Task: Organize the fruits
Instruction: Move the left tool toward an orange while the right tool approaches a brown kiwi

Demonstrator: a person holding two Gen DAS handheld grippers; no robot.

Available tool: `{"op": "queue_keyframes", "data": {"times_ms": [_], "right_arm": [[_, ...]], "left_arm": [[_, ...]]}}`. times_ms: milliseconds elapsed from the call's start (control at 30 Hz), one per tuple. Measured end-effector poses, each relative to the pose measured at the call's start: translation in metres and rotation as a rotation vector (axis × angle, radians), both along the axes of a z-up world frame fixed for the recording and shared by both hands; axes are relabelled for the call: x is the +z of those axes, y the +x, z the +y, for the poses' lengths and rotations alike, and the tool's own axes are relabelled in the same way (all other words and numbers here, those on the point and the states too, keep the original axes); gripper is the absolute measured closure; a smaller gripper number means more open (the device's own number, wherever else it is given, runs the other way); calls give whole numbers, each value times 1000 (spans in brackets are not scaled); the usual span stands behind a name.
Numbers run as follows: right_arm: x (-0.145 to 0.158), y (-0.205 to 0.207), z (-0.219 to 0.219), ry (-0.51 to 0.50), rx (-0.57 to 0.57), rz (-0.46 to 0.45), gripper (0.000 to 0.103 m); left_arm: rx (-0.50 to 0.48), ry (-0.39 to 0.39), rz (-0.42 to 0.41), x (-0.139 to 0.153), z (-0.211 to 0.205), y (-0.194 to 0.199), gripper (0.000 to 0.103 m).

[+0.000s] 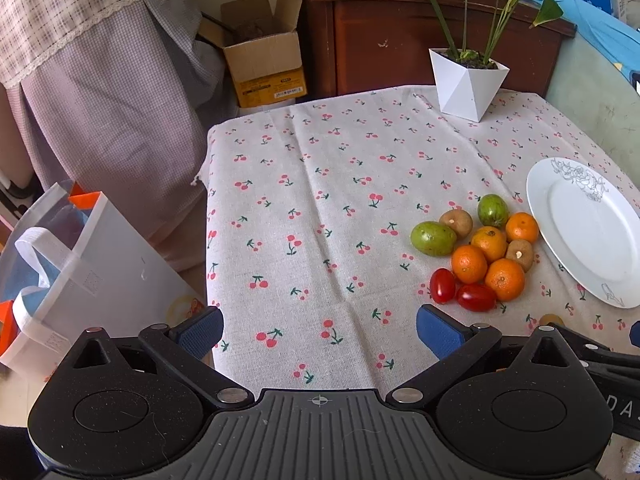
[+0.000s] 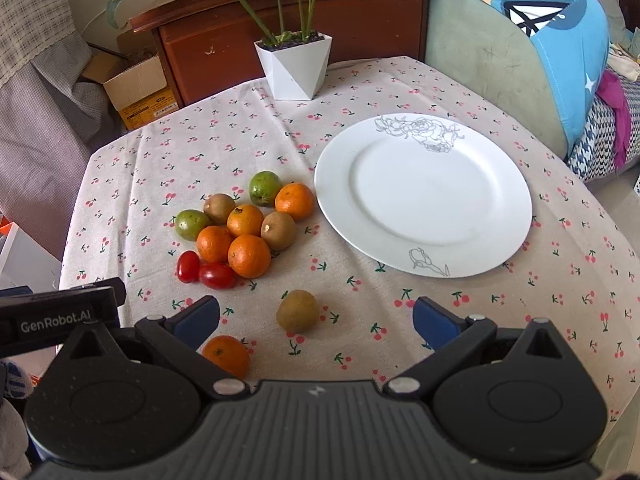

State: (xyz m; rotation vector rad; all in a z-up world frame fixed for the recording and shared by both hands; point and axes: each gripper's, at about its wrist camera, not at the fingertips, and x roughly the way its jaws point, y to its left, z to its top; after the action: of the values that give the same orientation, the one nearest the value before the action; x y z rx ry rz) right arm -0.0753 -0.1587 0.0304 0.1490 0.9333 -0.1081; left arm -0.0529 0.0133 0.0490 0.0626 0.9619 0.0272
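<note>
While both grippers hover wide open and empty over the cherry-print tablecloth [image 2: 248, 128], none of the fruit has reached the white plate [image 2: 508, 216], which lies bare to the right of the pile. The left gripper [image 1: 320, 330] faces plain cloth, with the cluster off to its right. The right gripper [image 2: 316, 320] has a lone kiwi [image 2: 298, 311] between its spread fingers, and a stray orange [image 2: 226, 356] sits just beside its left finger [image 2: 198, 320]. The main cluster [image 2: 244, 232] packs oranges, kiwis, green fruits and two cherry tomatoes [image 2: 204, 271] so closely that most touch. The likely trouble comes from that crowding: a finger pushed in between neighbours could knock round fruit rolling toward the table edge, and the near, left edge is not far off. The tomatoes look soft and may burst under a hard squeeze. A closing finger might also nudge the stray orange away, while fruit dropped onto the shallow plate could roll straight off its rim
</note>
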Motion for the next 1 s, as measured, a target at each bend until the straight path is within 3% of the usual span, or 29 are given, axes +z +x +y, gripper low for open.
{"op": "queue_keyframes", "data": {"times_ms": [167, 333, 1000], "right_arm": [[-2, 3, -3, 8, -20, 8, 1], [-2, 4, 1, -47, -13, -1, 1], [-5, 4, -1, -48, -13, 3, 1]], "left_arm": [[-9, 22, 5, -5, -5, -4, 0], [-4, 19, 17, -8, -5, -6, 0], [3, 8, 22, -11, -7, -7, 2]]}}
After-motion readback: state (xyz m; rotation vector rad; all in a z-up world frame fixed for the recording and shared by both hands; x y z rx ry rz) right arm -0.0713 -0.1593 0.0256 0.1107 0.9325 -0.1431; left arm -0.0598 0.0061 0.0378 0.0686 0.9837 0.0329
